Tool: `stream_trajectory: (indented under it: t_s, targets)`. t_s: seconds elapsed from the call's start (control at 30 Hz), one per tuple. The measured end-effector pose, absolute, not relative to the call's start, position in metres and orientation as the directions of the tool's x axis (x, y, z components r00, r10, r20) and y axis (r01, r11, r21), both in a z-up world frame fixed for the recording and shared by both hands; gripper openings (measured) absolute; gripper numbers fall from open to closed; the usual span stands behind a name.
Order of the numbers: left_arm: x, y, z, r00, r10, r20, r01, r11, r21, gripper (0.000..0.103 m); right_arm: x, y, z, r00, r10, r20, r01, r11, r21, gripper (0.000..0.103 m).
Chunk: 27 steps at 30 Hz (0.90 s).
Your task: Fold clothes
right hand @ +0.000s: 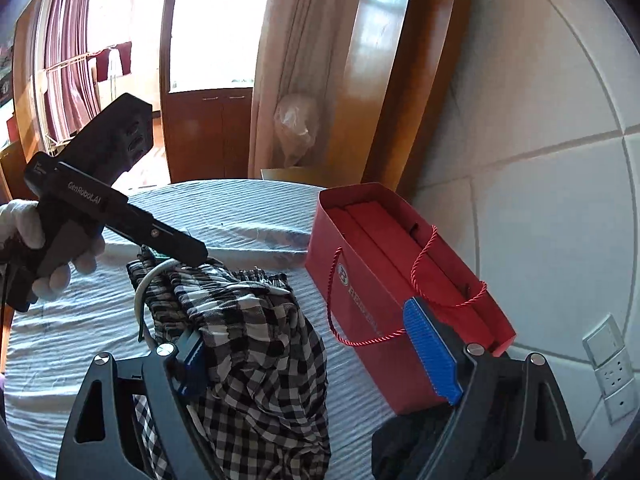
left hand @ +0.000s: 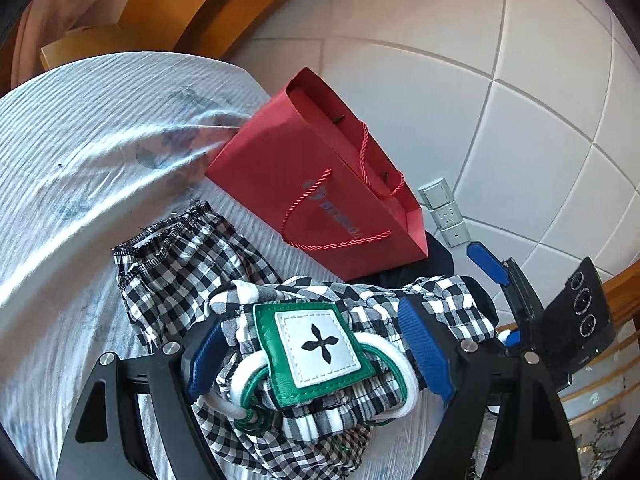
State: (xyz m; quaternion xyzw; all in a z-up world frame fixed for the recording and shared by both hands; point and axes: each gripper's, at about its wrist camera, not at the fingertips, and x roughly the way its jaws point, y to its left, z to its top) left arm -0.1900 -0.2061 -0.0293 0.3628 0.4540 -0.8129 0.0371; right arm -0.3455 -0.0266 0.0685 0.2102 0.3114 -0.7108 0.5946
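Note:
A black-and-white checked garment [left hand: 192, 264] lies bunched on the striped bed sheet [left hand: 80, 152]. It has a green and white patch [left hand: 320, 344] and white and green cords. My left gripper [left hand: 316, 352] has its jaws wide, with the bunched waistband and patch between the blue pads [left hand: 424, 344]; the pads touch the cloth on both sides. My right gripper [right hand: 316, 348] is open, its left pad [right hand: 190, 356] against the checked garment [right hand: 256, 344], its right pad [right hand: 432, 352] free in front of the red bag. The left gripper's body [right hand: 100, 196] shows in the right wrist view.
A red paper gift bag [left hand: 320, 184] with rope handles lies on the bed by the white padded wall [left hand: 480, 80]; it also shows in the right wrist view [right hand: 392, 280]. A dark garment [right hand: 412, 448] lies beside it. Wall sockets [left hand: 444, 212] sit low on the wall.

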Motion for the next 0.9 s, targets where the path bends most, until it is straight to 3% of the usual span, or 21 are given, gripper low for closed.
stream_trajectory:
  t_s: [0.07, 0.13, 0.27, 0.3, 0.37, 0.47, 0.63, 0.73, 0.8, 0.87, 0.9]
  targets:
    - [-0.187, -0.211, -0.035, -0.721, 0.222, -0.656, 0.441, -0.584, -0.681, 0.082, -0.347, -0.018, 0.082, -0.187, -0.728, -0.659, 0.98, -0.09, -0.178, 0.088]
    - [-0.185, -0.216, -0.047, -0.704, 0.208, -0.679, 0.476, -0.571, -0.668, 0.082, -0.355, -0.008, 0.095, -0.163, -0.756, -0.634, 0.986, -0.107, -0.125, 0.098]
    - [-0.183, -0.223, -0.059, -0.69, 0.197, -0.696, 0.517, -0.538, -0.665, 0.082, -0.359, -0.011, 0.071, -0.097, -0.714, -0.693, 0.992, -0.126, -0.009, 0.098]
    - [-0.182, -0.224, -0.058, -0.692, 0.196, -0.695, 0.52, -0.532, -0.668, 0.083, -0.356, -0.016, 0.054, -0.073, -0.689, -0.721, 0.992, -0.123, 0.017, 0.093]
    - [-0.179, -0.225, -0.051, -0.698, 0.199, -0.688, 0.511, -0.535, -0.673, 0.085, -0.347, -0.031, 0.017, -0.006, -0.641, -0.767, 0.99, -0.11, 0.084, 0.058]
    - [-0.175, -0.221, -0.036, -0.666, 0.156, -0.73, 0.532, -0.586, -0.611, 0.087, -0.332, -0.055, -0.038, 0.074, -0.569, -0.819, 0.983, -0.098, 0.157, 0.052]
    - [-0.167, -0.201, -0.01, -0.573, -0.005, -0.82, 0.562, -0.731, -0.388, 0.087, -0.327, -0.084, -0.096, 0.038, -0.498, -0.867, 0.971, -0.187, 0.15, 0.052]
    - [-0.165, -0.181, -0.014, -0.55, -0.006, -0.835, 0.518, -0.787, -0.335, 0.087, -0.337, -0.081, -0.094, 0.016, -0.535, -0.845, 0.949, -0.258, 0.181, 0.053]
    - [-0.166, -0.165, -0.022, -0.52, -0.045, -0.853, 0.49, -0.834, -0.255, 0.087, -0.343, -0.07, -0.081, -0.001, -0.591, -0.806, 0.929, -0.298, 0.218, 0.058]
    - [-0.168, -0.147, -0.033, -0.477, -0.124, -0.87, 0.465, -0.876, -0.131, 0.087, -0.344, -0.051, -0.067, -0.016, -0.6, -0.799, 0.929, -0.304, 0.21, 0.071]
    - [-0.169, -0.14, -0.039, -0.47, -0.136, -0.872, 0.445, -0.89, -0.101, 0.087, -0.344, -0.042, -0.062, -0.018, -0.593, -0.805, 0.933, -0.299, 0.2, 0.071]
